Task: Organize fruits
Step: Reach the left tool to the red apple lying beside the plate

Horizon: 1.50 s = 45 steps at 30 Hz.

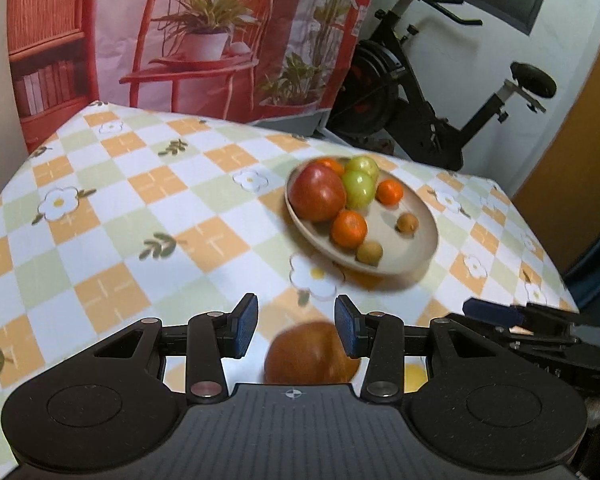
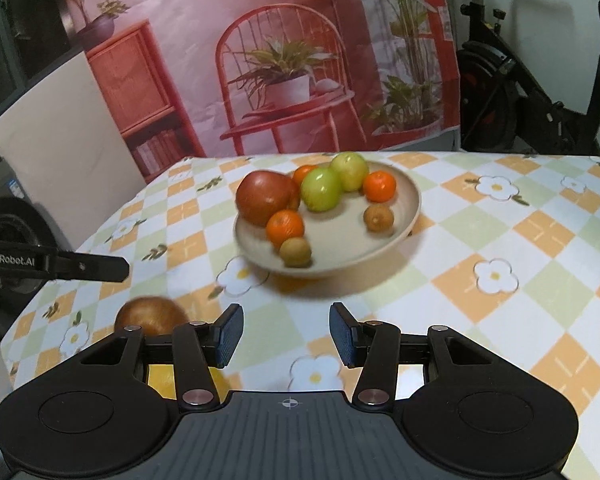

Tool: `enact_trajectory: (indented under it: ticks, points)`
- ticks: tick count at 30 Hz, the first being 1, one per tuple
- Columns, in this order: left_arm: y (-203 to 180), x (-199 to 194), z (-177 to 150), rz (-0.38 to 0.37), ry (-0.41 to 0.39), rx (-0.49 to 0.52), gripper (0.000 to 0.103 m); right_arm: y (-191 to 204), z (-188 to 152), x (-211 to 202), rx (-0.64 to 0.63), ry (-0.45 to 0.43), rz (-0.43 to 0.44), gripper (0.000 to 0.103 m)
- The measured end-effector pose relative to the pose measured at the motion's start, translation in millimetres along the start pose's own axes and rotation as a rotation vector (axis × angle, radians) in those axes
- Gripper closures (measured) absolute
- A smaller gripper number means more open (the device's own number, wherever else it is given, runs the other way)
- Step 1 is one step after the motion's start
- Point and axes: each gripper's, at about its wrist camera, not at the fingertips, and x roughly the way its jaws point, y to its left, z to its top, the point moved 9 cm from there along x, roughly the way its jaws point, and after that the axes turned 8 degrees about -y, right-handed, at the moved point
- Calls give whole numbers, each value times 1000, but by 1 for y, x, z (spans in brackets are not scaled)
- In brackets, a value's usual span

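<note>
A beige plate (image 1: 414,254) (image 2: 410,204) stands on the checked tablecloth. It holds a big red apple (image 1: 318,194) (image 2: 264,198), two green apples (image 1: 358,188) (image 2: 322,189), three tangerines and two small brown fruits. A brown-red fruit (image 1: 310,354) (image 2: 152,314) lies loose on the cloth in front of the plate. My left gripper (image 1: 296,326) hovers over that fruit, open, its pads not pressing it; one of its fingers (image 2: 80,266) shows in the right wrist view. My right gripper (image 2: 287,334) (image 1: 520,320) is open over bare cloth with nothing between its fingers.
The table (image 2: 500,240) ends at the far edge below a red printed backdrop (image 2: 260,60). An exercise bike (image 1: 420,92) stands behind the far right corner. A dark machine (image 2: 8,224) sits off the left edge. A yellow patch (image 2: 162,384) under the gripper is unclear.
</note>
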Motion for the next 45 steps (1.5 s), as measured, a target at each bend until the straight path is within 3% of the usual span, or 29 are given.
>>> enact_trajectory:
  ticks: [15,24,32,36,45]
  points:
    - [8,-15,-11,-5,-7,-33,58,17,-2,-3,-6,10,36,58]
    - [11,-8,-15,-80,52,-51,58,43,-4,21,-78,80,89,58]
    - [-4,0,-24,-125,85,14,58,40,-3,29,-77,92,80,58]
    - [-2,11,-28,-99,97,40,58,37,-6,31,-71,101,75,58]
    - [20,23,-5,-65,56,-37,59,37,-6,41,-73,119,77,58]
